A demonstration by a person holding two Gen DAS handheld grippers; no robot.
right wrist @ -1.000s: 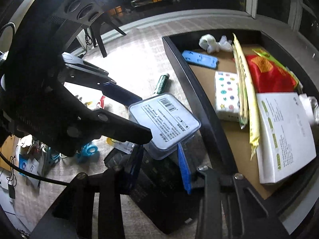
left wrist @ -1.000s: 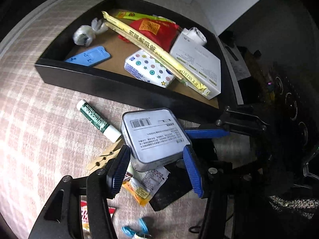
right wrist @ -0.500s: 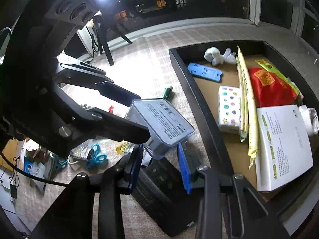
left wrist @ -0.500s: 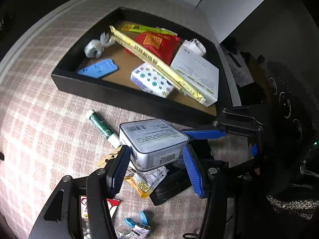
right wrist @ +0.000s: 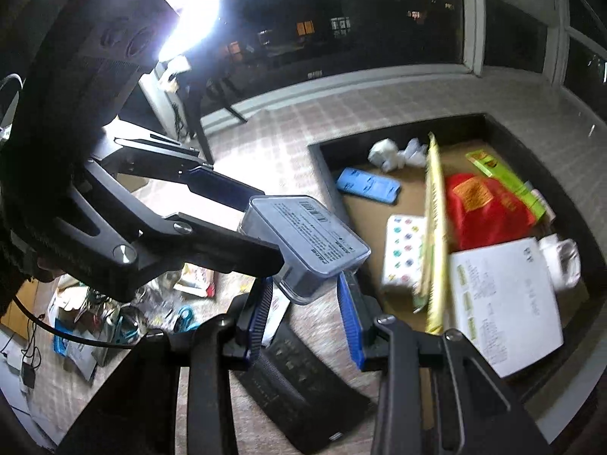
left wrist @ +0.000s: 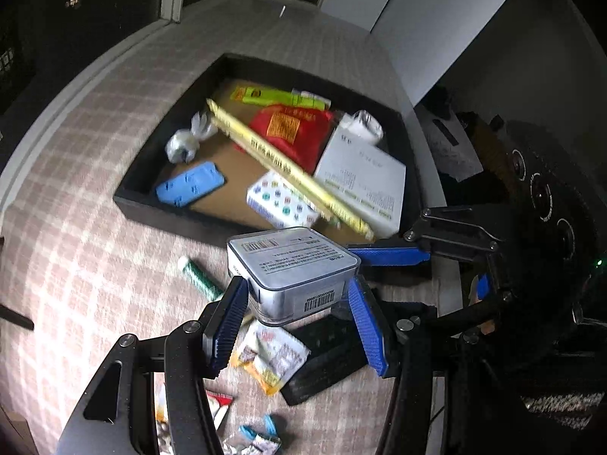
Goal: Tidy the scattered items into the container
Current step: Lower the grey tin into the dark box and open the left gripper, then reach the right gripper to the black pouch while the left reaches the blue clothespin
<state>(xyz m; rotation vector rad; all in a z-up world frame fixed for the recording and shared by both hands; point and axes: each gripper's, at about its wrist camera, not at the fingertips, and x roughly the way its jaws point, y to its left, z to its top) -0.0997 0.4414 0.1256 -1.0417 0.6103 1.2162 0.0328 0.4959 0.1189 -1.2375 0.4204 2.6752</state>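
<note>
in tray: several items inside black rectangular tray (left wrist: 163, 204) | in hand: grey rectangular plastic box (left wrist: 292, 265) gripped by left gripper (left wrist: 297, 318), lifted near tray edge | right gripper (right wrist: 303, 320) fingers open, empty | left: green tube (left wrist: 199, 276), packets on checked surface (left wrist: 76, 246)

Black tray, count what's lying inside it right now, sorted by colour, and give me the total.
Inside the black tray:
Blue: 1, the blue case
Yellow: 1, the long yellow packet
Red: 1, the red pouch
Green: 1, the green packet
White: 4, the crumpled wrap, dotted tissue pack, printed booklet and white bundle
Total: 8
</note>
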